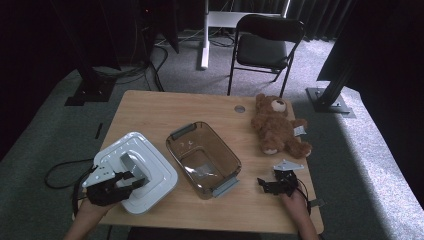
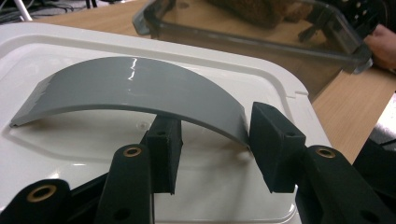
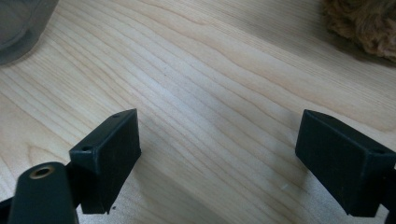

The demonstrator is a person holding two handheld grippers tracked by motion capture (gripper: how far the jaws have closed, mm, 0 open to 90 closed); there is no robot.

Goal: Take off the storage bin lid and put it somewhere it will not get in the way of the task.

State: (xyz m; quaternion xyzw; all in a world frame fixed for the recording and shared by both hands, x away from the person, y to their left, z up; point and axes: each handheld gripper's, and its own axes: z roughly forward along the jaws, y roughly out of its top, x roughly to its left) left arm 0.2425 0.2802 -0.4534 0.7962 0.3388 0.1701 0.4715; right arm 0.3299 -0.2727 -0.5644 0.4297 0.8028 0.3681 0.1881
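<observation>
Dark room all round, grey carpet, a folding chair (image 1: 267,45) behind the wooden table (image 1: 150,107). From the high view: the white lid (image 1: 137,172) lies flat at the near left corner of the table, with the clear brown container (image 1: 202,157) just beside it around the middle, open and empty as far as I can see. A teddy bear (image 1: 277,127) lies toward the far right edge. The left gripper (image 1: 127,181) is over the lid at its grey handle (image 1: 132,162); the right gripper (image 1: 265,185) sits low near the right front corner, well apart from everything.

Left gripper view: the jaws straddle the near end of the arched handle (image 2: 135,88), one pad tucked under the arch and the other right at the handle's edge. Looks clamped on it to me, or at least touching both sides, but the lid is flat on the table, so nothing's lifted.

Right gripper view: jaws spread wide over bare wood, nothing between them, a bit of bear fur (image 3: 362,23) in the top corner.

So my read: the grab on the lid is about done. Lifting it and seating it on the container is all left to do.
</observation>
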